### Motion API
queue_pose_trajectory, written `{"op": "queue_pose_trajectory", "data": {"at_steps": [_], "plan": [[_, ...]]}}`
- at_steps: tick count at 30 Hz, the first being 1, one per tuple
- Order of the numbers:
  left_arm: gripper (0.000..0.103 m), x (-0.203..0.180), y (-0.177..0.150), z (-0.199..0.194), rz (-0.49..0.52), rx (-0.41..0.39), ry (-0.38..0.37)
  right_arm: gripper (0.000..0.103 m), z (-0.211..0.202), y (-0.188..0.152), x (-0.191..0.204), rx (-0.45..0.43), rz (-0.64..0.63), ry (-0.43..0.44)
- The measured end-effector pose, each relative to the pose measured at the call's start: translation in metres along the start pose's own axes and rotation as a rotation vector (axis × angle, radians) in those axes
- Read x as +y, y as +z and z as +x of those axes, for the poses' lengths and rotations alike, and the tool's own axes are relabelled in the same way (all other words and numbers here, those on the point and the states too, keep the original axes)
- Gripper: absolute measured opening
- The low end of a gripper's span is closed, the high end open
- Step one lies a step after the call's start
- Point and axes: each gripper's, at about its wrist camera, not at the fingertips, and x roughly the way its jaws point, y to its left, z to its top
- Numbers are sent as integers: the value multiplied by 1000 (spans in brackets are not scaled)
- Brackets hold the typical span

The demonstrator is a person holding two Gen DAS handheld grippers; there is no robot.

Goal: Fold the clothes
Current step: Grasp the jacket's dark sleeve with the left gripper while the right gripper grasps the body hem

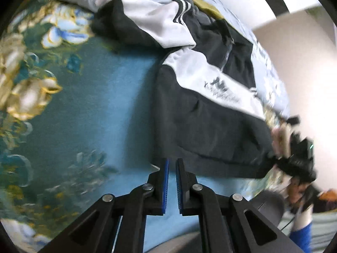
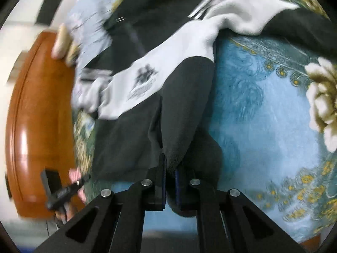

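on blue floral blanket [image 2: 263, 109], right gripper [image 2: 170, 168] pinches black-white jacket [image 2: 181, 105] hem

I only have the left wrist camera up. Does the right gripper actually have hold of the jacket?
Observer: Yes. In the right wrist view the right gripper has its fingers shut on a fold of the jacket's dark fabric.
Operator: What's past the jacket on that side?
Observer: A glossy brown wooden board stands along the blanket's edge; your view washes out to white there.
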Motion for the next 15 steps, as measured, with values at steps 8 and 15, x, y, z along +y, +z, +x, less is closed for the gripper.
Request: {"op": "queue_pose_trajectory", "data": {"at_steps": [8, 15], "plan": [[12, 2, 22, 38, -14, 9, 73, 7, -1, 24, -49, -71, 220, 0], [46, 17, 21, 76, -43, -9, 156, 7, 24, 27, -56, -54, 272, -35]]}}
